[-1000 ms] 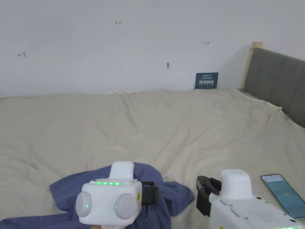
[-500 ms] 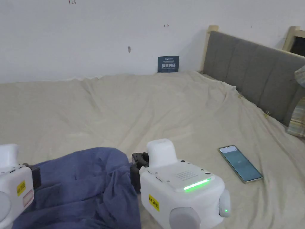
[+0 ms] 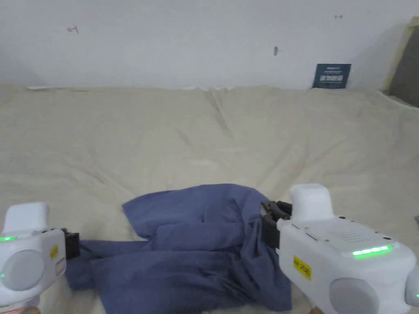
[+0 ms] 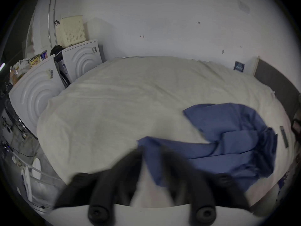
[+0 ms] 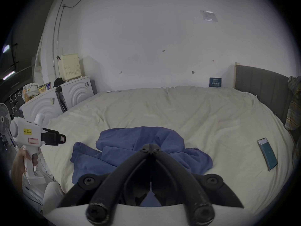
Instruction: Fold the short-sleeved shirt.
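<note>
Right gripper (image 5: 150, 149) fingers look pinched together on the blue shirt (image 3: 196, 245), probably to spread it; left gripper (image 4: 152, 153) fingers too blurry to tell.

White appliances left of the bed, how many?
2. One stands nearer the camera at the bed's left edge; the other sits behind it against the wall, a cream basket on top. More may be hidden.

You face a bed (image 3: 204, 135) under a wrinkled cream sheet, pushed against a plain white wall (image 3: 184, 41). A grey padded headboard (image 5: 260, 89) stands at your right; two white appliances (image 5: 48, 102) stand left.
</note>
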Tool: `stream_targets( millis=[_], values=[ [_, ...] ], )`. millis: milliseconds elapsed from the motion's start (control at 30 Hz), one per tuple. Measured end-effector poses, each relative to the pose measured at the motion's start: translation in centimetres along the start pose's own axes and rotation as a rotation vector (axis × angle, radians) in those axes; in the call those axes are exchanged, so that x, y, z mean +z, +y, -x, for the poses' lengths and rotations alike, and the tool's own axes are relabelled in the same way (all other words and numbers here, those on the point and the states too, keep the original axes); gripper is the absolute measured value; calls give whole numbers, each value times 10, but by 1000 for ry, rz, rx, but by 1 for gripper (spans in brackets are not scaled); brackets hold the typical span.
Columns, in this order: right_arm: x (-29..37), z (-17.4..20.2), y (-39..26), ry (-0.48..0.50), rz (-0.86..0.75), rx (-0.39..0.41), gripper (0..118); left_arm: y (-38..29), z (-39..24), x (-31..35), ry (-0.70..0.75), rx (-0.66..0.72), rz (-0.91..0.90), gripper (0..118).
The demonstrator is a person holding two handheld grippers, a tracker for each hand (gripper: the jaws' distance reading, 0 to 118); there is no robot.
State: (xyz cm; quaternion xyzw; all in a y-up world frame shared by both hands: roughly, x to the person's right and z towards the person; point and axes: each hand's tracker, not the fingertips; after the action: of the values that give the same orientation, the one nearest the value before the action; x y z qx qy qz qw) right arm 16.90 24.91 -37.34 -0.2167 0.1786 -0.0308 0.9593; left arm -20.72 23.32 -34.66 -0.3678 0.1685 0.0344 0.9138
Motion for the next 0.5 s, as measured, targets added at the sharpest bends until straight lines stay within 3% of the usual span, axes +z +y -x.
stream_targets(
  millis=[33, 67, 200, 367, 500],
  values=[
    [-6, 3, 0, 7, 6, -3, 0, 0, 5, -2, 18, 6, -8, 98],
    [-11, 6, 0, 9, 10, -3, 0, -2, 14, -15, 29, 11, -5, 113],
    [-29, 19, 1, 24, 31, 21, 0, 1, 36, -32, -2, 83, 27, 116],
    [-49, 30, 1, 51, 59, 35, 0, 9, 34, -67, -11, 76, 76, 116],
    [-62, 35, 0, 65, 83, 43, 0, 5, 17, -91, -133, 60, 141, 114]
  ],
)
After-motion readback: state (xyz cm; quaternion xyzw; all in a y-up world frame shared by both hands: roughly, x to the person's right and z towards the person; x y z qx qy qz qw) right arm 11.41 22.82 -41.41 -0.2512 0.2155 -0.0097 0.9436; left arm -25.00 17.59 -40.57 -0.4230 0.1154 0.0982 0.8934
